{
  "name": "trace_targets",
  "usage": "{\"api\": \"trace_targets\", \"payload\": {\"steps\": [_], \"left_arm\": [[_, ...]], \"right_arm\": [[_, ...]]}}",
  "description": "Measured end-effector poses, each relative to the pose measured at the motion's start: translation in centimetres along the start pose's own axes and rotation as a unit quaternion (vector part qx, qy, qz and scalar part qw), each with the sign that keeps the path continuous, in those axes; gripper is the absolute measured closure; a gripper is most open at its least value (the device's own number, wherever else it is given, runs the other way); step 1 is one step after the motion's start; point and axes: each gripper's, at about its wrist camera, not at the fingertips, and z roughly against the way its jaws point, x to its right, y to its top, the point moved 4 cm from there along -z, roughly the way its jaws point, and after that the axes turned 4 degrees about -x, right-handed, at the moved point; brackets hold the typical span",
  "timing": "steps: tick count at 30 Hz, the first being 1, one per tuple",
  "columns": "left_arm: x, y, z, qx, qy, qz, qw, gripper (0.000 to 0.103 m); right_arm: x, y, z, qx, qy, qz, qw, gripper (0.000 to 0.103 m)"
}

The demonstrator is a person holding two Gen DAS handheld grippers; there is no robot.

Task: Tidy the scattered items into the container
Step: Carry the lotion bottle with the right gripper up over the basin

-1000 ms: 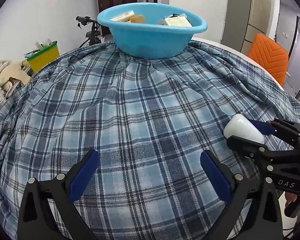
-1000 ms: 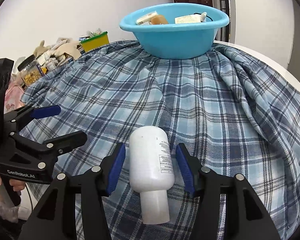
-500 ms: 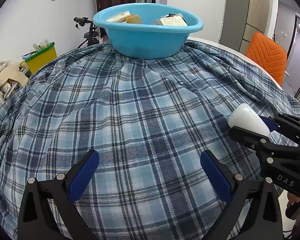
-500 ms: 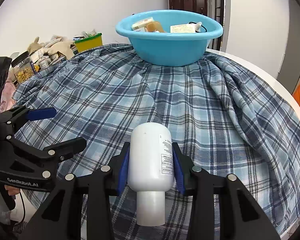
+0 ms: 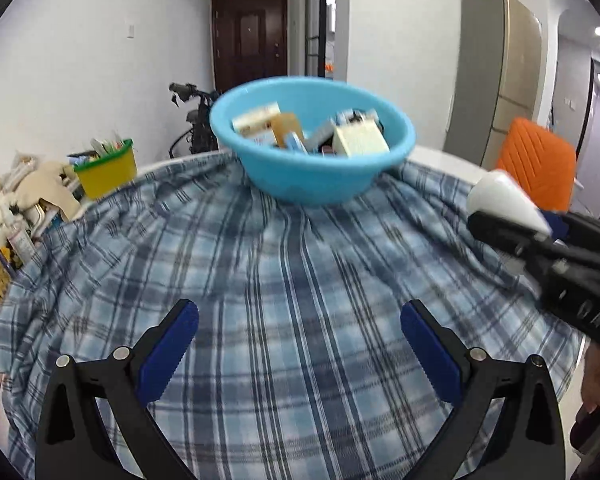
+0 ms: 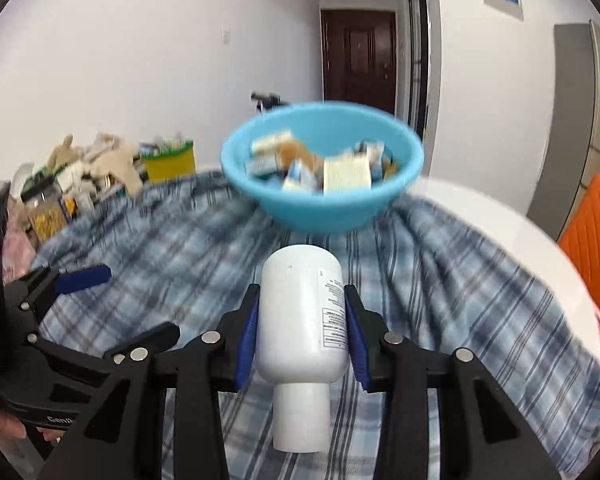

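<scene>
A light blue basin (image 5: 312, 152) holding several boxes and packets stands at the far side of the plaid-covered table; it also shows in the right wrist view (image 6: 322, 184). My right gripper (image 6: 302, 332) is shut on a white bottle (image 6: 302, 320), cap toward the camera, held above the cloth short of the basin. The bottle's base (image 5: 504, 200) shows at the right of the left wrist view. My left gripper (image 5: 298, 350) is open and empty above the near part of the cloth; it also shows in the right wrist view (image 6: 100, 300).
A blue plaid cloth (image 5: 300, 280) covers the round white table (image 6: 480, 216). An orange chair (image 5: 536, 164) stands at the right. A yellow bin (image 5: 106, 168) and a heap of clutter (image 5: 20, 208) lie at the left. A bicycle (image 5: 192, 116) stands behind the basin.
My right gripper closed on the white bottle and lifted it off the cloth toward the basin. Both grippers rose, so the basin's inside is now visible.
</scene>
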Motion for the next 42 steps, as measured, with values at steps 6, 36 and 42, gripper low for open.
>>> {"api": "trace_targets", "payload": {"steps": [6,36,42], "left_arm": [[0.0,1.7,0.6,0.013,-0.009,0.007,0.9999,0.0],[0.8,7.5,-6.6,-0.008,-0.014,-0.016,0.9997,0.0],[-1.2,11.0,-10.0,-0.008,-0.013,0.009,0.9998,0.0]], "right_arm": [[-0.4,3.8,2.2,0.044,-0.008,0.013,0.999,0.065],[2.3,14.9,-8.0,0.026,0.024,0.034,0.999,0.065],[2.8,17.1,-11.9,0.004,0.013,0.036,0.999,0.065]]}}
